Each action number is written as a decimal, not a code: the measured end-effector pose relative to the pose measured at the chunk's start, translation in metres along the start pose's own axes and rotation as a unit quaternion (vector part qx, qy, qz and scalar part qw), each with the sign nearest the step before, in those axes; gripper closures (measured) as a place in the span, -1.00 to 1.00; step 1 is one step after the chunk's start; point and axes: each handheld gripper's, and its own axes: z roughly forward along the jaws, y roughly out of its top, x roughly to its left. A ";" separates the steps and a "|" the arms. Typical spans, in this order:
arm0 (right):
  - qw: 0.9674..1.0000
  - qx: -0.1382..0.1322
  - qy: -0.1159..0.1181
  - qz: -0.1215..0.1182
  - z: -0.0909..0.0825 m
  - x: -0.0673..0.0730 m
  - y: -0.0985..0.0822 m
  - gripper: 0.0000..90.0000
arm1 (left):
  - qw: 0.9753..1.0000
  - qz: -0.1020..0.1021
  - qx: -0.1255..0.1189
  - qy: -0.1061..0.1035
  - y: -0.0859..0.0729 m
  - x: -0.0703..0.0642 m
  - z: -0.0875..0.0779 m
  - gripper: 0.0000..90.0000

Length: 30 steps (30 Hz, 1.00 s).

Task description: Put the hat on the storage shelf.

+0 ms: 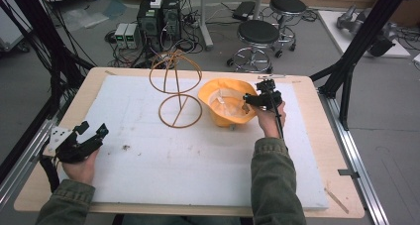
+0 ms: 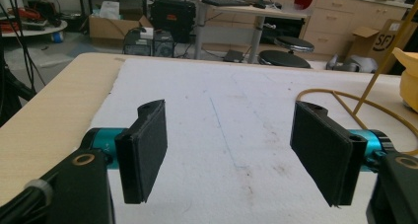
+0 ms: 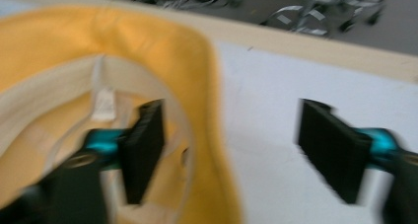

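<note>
Going left to right with the white foam mat (image 1: 198, 155) as the reference. At the mat's near-left corner the left gripper (image 1: 91, 136) is parked, jaws spread wide with nothing between them; in the left gripper view just bare mat is seen past the pads.

Toward the far middle of the mat a wire hat stand (image 1: 174, 88) is set upright, two hoops on a thin stem, nothing hung on it yet.

Just right of the stand, on the far-right part of the mat, the yellow bucket hat (image 1: 225, 102) is lying upside down, pale lining and label facing up. The right gripper (image 1: 247, 102) is brought in at the hat's right brim. In the right gripper view one jaw is placed inside the hat and the other outside over the mat, so the brim (image 3: 207, 110) is straddled but not pinched yet: the jaws are partly apart.

So, probably early days: the grab isn't finished, and lifting plus getting the hat onto the stand is presumably all left.
</note>
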 end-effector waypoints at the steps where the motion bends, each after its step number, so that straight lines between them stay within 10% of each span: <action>1: 1.000 0.000 0.000 0.000 0.000 0.000 0.000 -0.04 | 1.000 0.000 0.000 -0.002 0.000 0.000 0.000 -0.32; 3: 1.000 0.026 0.003 0.007 0.004 0.003 -0.001 0.45 | 1.000 0.000 0.001 -0.002 0.000 -0.001 0.000 -0.32; 8: 1.000 0.013 -0.003 0.016 0.001 0.004 -0.001 0.88 | 1.000 -0.001 0.001 -0.001 0.000 0.000 0.000 -0.32; 20: 0.999 -0.018 0.008 0.032 -0.007 0.008 -0.001 0.92 | 1.000 -0.004 0.002 -0.012 0.000 -0.002 -0.002 -0.31; 30: 0.992 -0.125 0.016 0.019 -0.011 0.018 -0.011 0.93 | 1.000 -0.006 -0.002 -0.014 0.001 -0.002 -0.003 -0.31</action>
